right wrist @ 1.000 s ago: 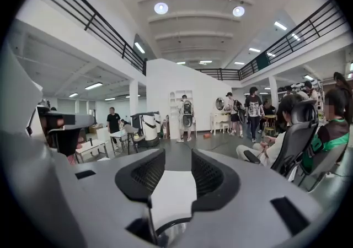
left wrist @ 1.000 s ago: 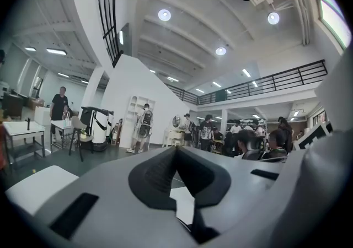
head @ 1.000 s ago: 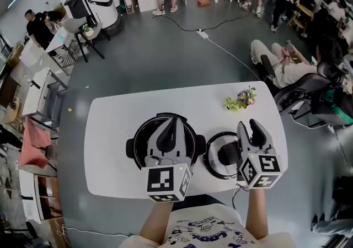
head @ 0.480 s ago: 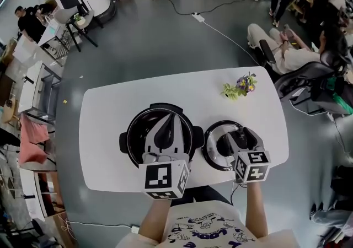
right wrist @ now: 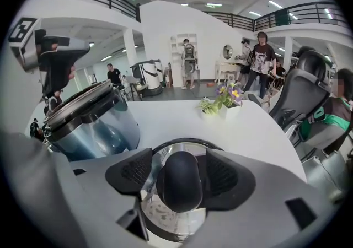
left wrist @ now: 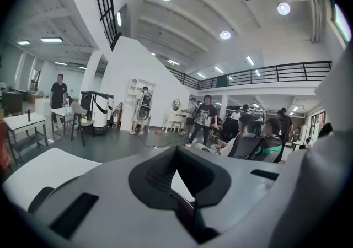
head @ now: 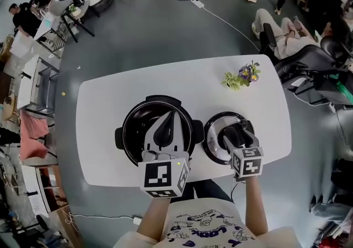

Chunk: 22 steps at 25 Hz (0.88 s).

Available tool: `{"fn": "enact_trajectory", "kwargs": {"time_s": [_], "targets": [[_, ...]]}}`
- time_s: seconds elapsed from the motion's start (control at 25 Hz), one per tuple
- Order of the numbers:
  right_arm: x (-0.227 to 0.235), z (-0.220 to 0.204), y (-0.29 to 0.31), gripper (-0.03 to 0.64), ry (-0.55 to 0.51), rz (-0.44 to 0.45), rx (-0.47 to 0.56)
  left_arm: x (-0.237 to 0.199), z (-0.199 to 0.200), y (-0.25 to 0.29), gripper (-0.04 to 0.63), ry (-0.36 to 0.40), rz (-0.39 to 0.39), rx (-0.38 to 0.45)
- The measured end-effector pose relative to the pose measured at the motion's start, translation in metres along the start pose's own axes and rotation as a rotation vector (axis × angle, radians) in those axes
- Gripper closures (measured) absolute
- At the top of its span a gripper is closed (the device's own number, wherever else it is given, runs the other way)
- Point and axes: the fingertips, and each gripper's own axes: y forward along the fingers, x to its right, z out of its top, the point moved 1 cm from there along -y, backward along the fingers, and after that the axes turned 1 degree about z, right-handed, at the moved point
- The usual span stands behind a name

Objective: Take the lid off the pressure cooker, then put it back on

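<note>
The black pressure cooker [head: 157, 131] stands without its lid on the white table [head: 110, 103]; in the right gripper view it [right wrist: 91, 123] shows at the left. The lid [head: 215, 142] lies flat on the table to the cooker's right. My right gripper [head: 238, 131] points down over it, and its jaws have just been opening. In the right gripper view the lid's black knob [right wrist: 179, 181] sits between the spread pads [right wrist: 129, 172], with a gap on the left side. My left gripper [head: 167, 125] hangs shut over the cooker's opening, holding nothing [left wrist: 179, 170].
A small pot of flowers [head: 241, 77] stands at the table's far right corner. The lid lies close to the near table edge. Seated people [head: 287, 32] and chairs are beyond the table's right side; a cable runs over the grey floor behind.
My right gripper has come down from above the lid until its jaws straddle the knob, and they have spread wider. The left gripper has sunk a little toward the cooker.
</note>
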Motion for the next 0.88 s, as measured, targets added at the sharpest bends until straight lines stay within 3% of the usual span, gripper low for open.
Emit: {"fn": "enact_trajectory", "kwargs": {"time_s": [0.4, 0.88], "targets": [[0.007, -0.035, 0.031, 0.291, -0.049, 0.001, -0.144, 0.000, -0.020, 0.008, 0.581, -0.003, 0.018, -0.045], [0.010, -0.047, 0.045, 0.321, -0.035, 0.006, -0.208, -0.007, -0.031, 0.008, 0.581, -0.013, 0.058, -0.072]]}}
